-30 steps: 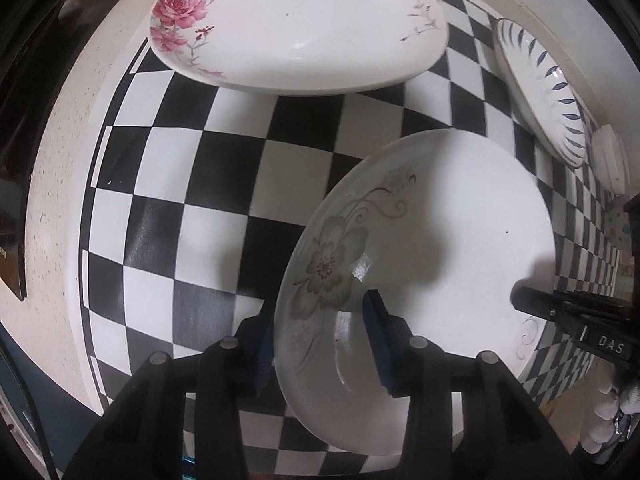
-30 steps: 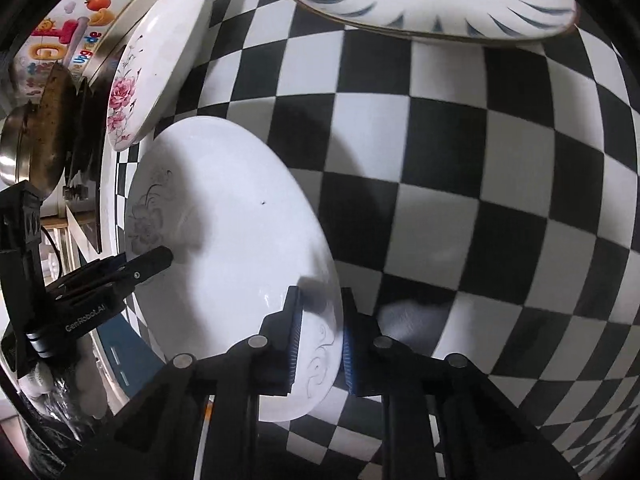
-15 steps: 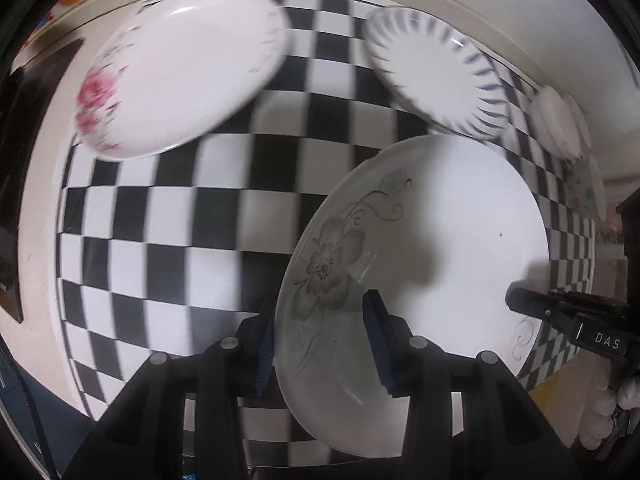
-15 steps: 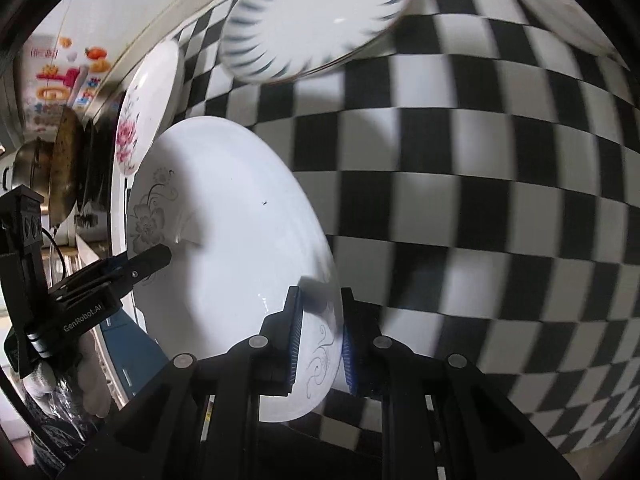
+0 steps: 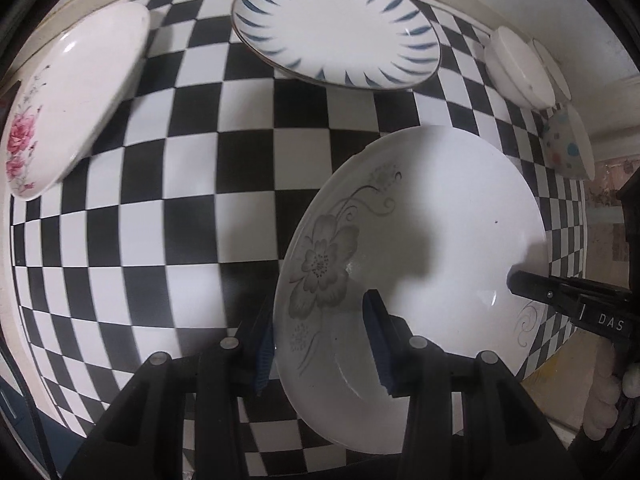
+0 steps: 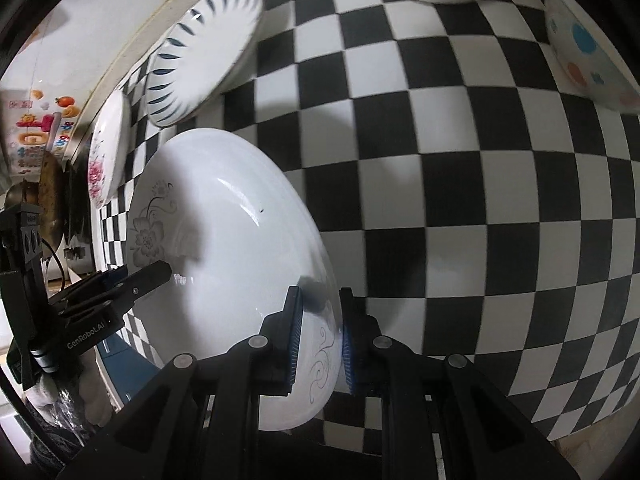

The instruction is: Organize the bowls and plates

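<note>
left claw (image 5: pixel 320 340) + right claw (image 6: pixel 318 334) each pinching grey-flower plate (image 5: pixel 420 240) rim | carrying over bench (image 5: pixel 180 200) | keep it level, set down gently imo

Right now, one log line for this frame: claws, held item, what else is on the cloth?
left claw: shut on grey-flower plate | right claw: shut on opposite rim | on cloth: blue-petal plate, rose plate, dotted bowl

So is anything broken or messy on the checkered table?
Nothing looks broken or spilled. The grey-flower plate is tilted only because both grippers, left and right, hold its rim. The tiny dark speck on it is too small to identify.
</note>
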Action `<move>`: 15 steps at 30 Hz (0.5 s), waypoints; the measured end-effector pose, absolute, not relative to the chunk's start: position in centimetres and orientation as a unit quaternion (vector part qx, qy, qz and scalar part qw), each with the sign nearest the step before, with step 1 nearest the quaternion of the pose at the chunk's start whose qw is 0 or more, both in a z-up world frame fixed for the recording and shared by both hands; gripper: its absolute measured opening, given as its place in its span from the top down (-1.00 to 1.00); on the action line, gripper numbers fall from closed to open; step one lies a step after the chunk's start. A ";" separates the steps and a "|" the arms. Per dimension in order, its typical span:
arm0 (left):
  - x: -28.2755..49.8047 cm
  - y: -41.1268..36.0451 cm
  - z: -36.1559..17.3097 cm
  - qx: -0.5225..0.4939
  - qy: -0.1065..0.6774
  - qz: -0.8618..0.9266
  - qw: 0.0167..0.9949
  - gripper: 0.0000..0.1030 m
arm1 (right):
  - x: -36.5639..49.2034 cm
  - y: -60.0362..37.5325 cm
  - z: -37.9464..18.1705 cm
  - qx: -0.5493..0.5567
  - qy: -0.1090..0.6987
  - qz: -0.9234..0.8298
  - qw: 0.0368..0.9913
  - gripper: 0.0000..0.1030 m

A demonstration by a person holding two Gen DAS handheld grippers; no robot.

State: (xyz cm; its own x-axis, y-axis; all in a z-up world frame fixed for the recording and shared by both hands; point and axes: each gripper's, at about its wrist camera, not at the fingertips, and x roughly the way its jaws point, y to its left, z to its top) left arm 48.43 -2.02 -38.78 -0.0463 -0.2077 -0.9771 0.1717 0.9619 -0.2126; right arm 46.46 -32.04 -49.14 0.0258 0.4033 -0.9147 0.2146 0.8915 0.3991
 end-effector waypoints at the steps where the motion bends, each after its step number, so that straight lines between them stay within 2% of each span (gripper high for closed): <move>1: 48.5 -2.3 -39.1 -0.011 0.712 -0.136 0.689 0.26 | 46.5 -32.2 -49.4 0.222 0.696 0.069 0.679 0.62; 15: 48.8 -3.2 -41.8 -0.013 0.731 -0.109 0.673 0.26 | 46.8 -32.2 -51.7 0.206 0.711 0.079 0.667 0.62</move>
